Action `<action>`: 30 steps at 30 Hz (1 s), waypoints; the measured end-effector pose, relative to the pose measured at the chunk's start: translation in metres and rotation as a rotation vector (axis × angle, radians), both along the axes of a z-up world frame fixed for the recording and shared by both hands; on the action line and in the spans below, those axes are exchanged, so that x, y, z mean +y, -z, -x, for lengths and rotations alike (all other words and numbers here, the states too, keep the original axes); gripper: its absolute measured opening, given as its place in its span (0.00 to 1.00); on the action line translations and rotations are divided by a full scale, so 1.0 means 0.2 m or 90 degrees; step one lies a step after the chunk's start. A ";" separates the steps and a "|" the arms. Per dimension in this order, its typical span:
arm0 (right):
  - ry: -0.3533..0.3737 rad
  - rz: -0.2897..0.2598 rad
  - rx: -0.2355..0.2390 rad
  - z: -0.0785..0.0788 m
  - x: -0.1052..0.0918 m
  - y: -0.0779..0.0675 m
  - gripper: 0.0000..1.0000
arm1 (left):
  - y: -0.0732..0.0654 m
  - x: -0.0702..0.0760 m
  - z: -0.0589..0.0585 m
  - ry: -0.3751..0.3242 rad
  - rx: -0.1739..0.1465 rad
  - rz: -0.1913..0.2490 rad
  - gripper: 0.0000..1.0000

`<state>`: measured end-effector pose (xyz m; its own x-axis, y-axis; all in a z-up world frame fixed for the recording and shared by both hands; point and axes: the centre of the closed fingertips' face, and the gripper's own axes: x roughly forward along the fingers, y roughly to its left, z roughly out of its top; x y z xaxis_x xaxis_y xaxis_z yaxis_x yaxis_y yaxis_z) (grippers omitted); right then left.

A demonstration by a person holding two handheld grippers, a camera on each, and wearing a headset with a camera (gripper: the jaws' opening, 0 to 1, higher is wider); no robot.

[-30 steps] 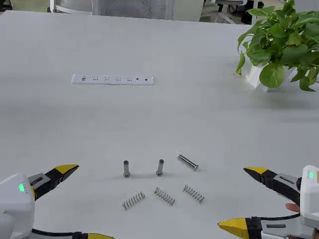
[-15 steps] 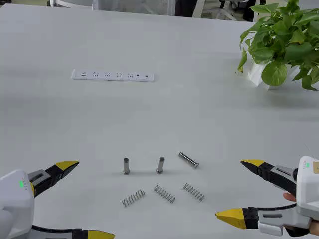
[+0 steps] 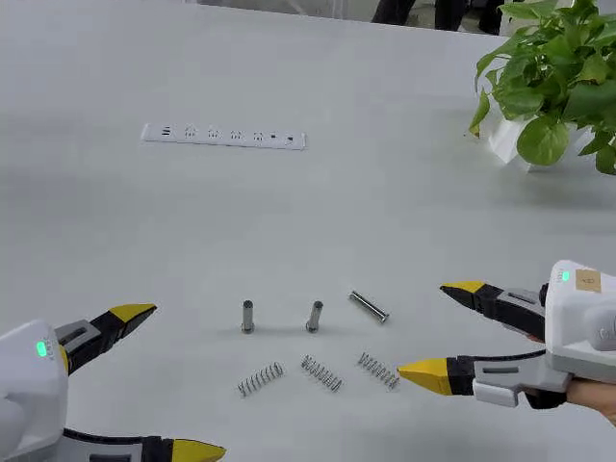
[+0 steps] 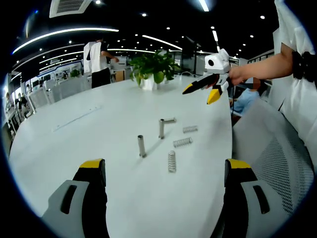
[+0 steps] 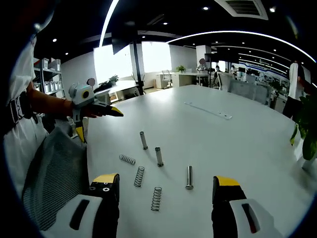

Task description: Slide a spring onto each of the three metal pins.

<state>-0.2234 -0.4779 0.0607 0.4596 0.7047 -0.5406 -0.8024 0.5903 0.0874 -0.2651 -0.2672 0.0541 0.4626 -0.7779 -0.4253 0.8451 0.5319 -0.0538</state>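
White table (image 3: pixel 385 192) is seen with two upright pins (image 3: pixel 247 316), one flat pin (image 3: pixel 369 306) and three springs (image 3: pixel 320 372) laid just in front. Both the left gripper (image 3: pixel 189 379) and the right gripper (image 3: pixel 422 328) are held wide open, and nothing is gripped.

- An open-plan office: rows of desks (image 5: pixel 183 77) stand under long ceiling light strips (image 4: pixel 64 33).
- A big white table (image 3: pixel 385 212) carries a power strip (image 3: pixel 223 136) and a potted plant (image 3: pixel 553 77).
- A mesh office chair (image 4: pixel 277 163) stands beside it.
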 end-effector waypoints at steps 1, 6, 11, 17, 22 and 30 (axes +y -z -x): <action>-0.003 0.002 0.003 -0.02 0.01 0.00 0.75 | 0.00 0.00 0.00 0.000 0.001 0.001 0.99; -0.013 0.027 0.017 -0.09 0.04 0.03 0.65 | 0.01 0.00 -0.01 0.001 0.000 0.000 0.99; -0.021 0.061 0.038 -0.16 0.05 0.08 0.54 | 0.01 0.00 -0.03 -0.006 0.003 0.010 0.99; -0.022 0.081 0.067 -0.24 0.09 0.12 0.48 | 0.03 0.00 -0.04 -0.008 0.010 0.014 0.99; -0.031 0.122 0.098 -0.28 0.13 0.18 0.42 | 0.03 0.00 -0.05 -0.009 0.012 0.015 0.99; -0.030 0.162 0.134 -0.35 0.17 0.26 0.31 | 0.05 0.00 -0.06 -0.015 0.020 0.024 0.99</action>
